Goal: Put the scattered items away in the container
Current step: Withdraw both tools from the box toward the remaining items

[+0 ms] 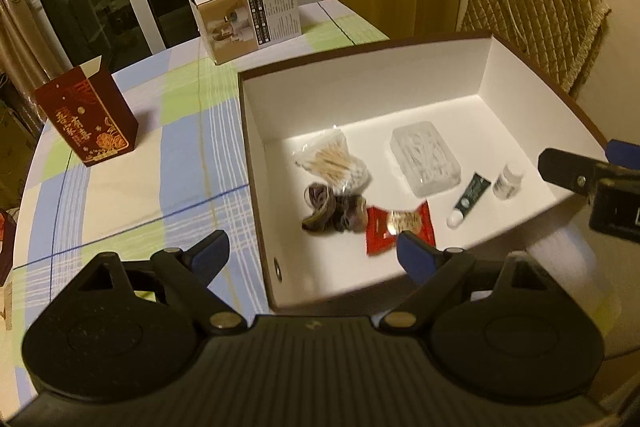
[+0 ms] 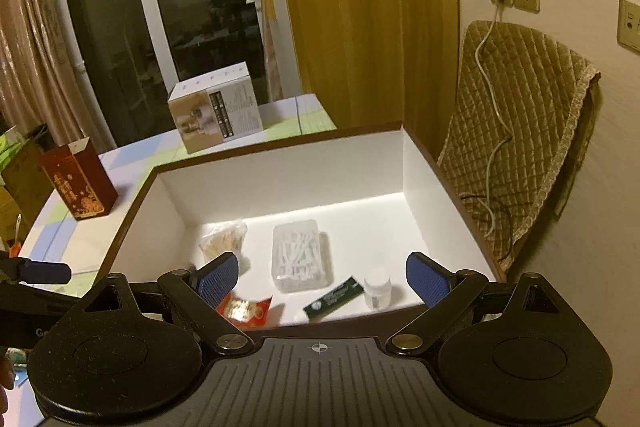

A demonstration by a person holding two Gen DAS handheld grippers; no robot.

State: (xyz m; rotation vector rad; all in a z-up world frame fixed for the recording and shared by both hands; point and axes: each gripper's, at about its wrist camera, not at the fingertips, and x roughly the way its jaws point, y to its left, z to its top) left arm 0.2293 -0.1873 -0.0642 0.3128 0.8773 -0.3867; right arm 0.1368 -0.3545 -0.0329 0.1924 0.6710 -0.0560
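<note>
The table wore a checked cloth, with a dark glass door behind it and a quilted cover hung on the wall. On it sat my white-lined box, already holding a bag of cotton swabs, a clear plastic case, a dark hair tie, a red packet, a small tube and a little bottle. I had the left gripper spread wide and empty over the box's near left corner. The right gripper was likewise spread and empty above the near wall. A red carton and a printed carton stood apart on the cloth.
</note>
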